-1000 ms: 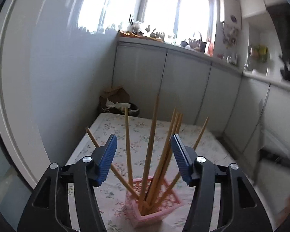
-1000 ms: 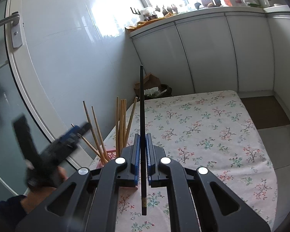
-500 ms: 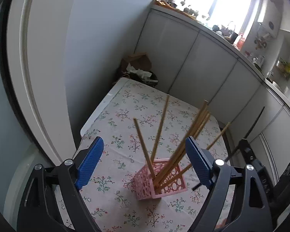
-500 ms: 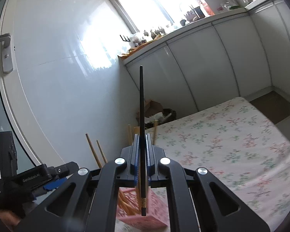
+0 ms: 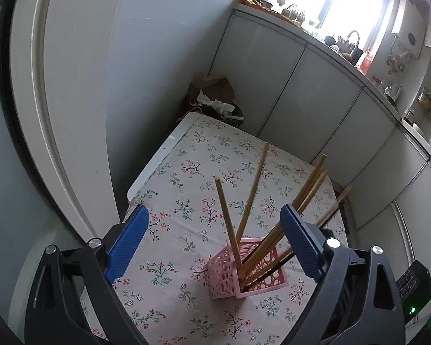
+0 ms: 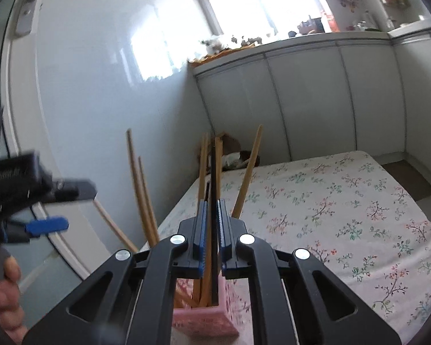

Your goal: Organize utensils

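Note:
A pink perforated basket (image 5: 245, 270) stands on the floral tablecloth and holds several wooden chopsticks (image 5: 251, 192) that lean outward. My left gripper (image 5: 212, 244) is open and empty, above and just short of the basket. My right gripper (image 6: 211, 224) is shut on a black chopstick (image 6: 214, 230), held upright with its lower end over or inside the basket (image 6: 204, 320). The black chopstick also shows in the left wrist view (image 5: 275, 266), low among the wooden ones. The left gripper appears blurred at the left of the right wrist view (image 6: 47, 225).
The table (image 5: 158, 158) with the floral cloth (image 6: 344, 201) stands in a corner, beside a white wall and door frame at the left. White cabinets (image 5: 296, 92) run behind it. A bin with brown paper (image 5: 212, 95) sits past the far edge.
The right gripper has lowered the black chopstick down to the basket, among the wooden ones. The left gripper has stayed open and backed up and to the left.

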Tool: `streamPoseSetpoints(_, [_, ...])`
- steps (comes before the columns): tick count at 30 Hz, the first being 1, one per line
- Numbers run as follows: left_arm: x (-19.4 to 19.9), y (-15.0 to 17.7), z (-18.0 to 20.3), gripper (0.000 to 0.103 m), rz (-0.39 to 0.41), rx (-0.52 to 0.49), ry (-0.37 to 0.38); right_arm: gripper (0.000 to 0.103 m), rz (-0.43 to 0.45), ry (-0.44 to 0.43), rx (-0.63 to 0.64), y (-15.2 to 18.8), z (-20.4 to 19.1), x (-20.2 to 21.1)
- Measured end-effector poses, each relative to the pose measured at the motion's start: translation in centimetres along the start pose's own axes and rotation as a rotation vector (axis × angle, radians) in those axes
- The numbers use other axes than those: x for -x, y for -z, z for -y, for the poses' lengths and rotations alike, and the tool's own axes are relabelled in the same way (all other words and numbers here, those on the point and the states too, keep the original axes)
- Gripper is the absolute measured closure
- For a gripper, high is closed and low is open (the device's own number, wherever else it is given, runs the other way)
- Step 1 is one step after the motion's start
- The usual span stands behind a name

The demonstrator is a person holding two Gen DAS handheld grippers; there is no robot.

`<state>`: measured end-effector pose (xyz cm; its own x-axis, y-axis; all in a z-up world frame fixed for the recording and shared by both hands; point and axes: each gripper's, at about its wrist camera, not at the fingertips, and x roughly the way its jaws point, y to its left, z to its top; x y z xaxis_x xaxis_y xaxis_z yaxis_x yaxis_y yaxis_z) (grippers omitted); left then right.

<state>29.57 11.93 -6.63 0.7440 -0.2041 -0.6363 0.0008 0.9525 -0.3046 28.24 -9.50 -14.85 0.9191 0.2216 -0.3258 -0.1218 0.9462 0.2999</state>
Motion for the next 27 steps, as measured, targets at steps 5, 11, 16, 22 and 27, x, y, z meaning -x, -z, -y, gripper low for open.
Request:
streamPoseSetpoints(5, [0.3,0.2,0.9,0.014,-0.01,-0.034,-0.005,0.083,-0.055,-0.034,0.017,-0.7,0.1,1.8])
streamPoseSetpoints(11, [2.7,0.4,3.0,0.009,-0.019,-0.099,0.009,0.051,-0.117,-0.025,-0.001,-4.7,1.0,7.0])
streamPoseSetpoints(16, [6.5,2.1,6.2,0.007,-0.012,-0.258,-0.063,0.037,-0.23,-0.065,-0.029,-7.0,2.1,12.3])
streamPoseSetpoints(22, [12.4,7.3,9.3,0.007,0.016,-0.415,-0.102,0.022,-0.328,-0.061,0.024,-5.4,1.5,19.5])
streamPoseSetpoints(27, [16.7,11.4,9.6,0.007,0.026,-0.396,-0.101,0.013,-0.355,-0.097,0.109,-4.0,-0.4,24.0])
